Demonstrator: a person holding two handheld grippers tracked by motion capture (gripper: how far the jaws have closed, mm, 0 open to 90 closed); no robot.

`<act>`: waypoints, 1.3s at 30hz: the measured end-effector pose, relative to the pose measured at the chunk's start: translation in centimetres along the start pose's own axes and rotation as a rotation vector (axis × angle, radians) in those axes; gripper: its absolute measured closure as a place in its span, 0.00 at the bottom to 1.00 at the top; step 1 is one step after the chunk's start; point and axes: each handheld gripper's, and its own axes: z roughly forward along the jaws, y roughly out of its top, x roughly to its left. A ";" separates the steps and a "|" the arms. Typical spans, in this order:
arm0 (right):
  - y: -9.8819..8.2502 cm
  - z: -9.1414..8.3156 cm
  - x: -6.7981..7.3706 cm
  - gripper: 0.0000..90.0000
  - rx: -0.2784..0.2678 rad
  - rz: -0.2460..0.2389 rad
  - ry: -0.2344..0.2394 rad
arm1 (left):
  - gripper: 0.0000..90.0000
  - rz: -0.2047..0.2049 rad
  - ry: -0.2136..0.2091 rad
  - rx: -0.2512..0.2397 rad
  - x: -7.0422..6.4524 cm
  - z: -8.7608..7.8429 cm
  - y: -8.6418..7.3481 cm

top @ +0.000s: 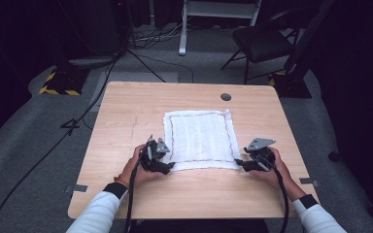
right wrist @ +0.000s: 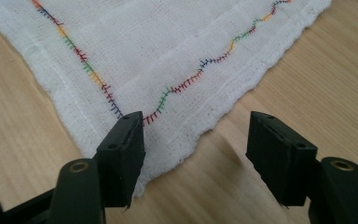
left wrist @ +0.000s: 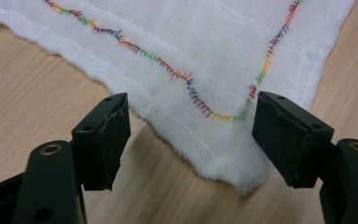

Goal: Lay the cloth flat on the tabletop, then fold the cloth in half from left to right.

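High view first: a white cloth (top: 201, 140) with a wavy multicoloured stitched border is seen spread flat on the wooden table (top: 126, 121), a little right of centre. Its two near corners are flanked by the grippers, each held in a hand reaching in from the bottom edge. The left gripper (top: 167, 166) is positioned at the near left corner, the right gripper (top: 239, 164) at the near right corner, both low over the tabletop.

Left gripper view now: the jaws are held well apart, and the cloth's corner (left wrist: 233, 154) is framed between them, lying on the wood; no pad is pressed on the fabric. Nothing is gripped.

Right gripper view: the jaws are likewise spread wide over the other corner (right wrist: 168, 135). One jaw is seen over the cloth's edge, the other over bare wood beside it. The fabric is not pinched; it lies flat and unlifted.
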 end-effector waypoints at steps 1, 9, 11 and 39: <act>-0.2 -0.2 0.2 0.41 -0.001 0.001 0.001 | 0.31 -0.005 -0.005 0.001 -0.1 -0.1 -0.2; -1.8 -1.6 1.3 0.41 -0.014 0.028 0.036 | 0.31 -0.023 -0.073 -0.008 -0.8 -0.8 -1.3; -2.1 -1.9 1.6 0.41 -0.017 0.026 0.037 | 0.31 -0.022 -0.074 -0.009 -1.0 -0.9 -1.4; 0.1 -2.6 2.9 0.41 -0.155 -0.046 0.056 | 0.20 -0.083 0.011 -0.123 2.7 -2.5 -2.1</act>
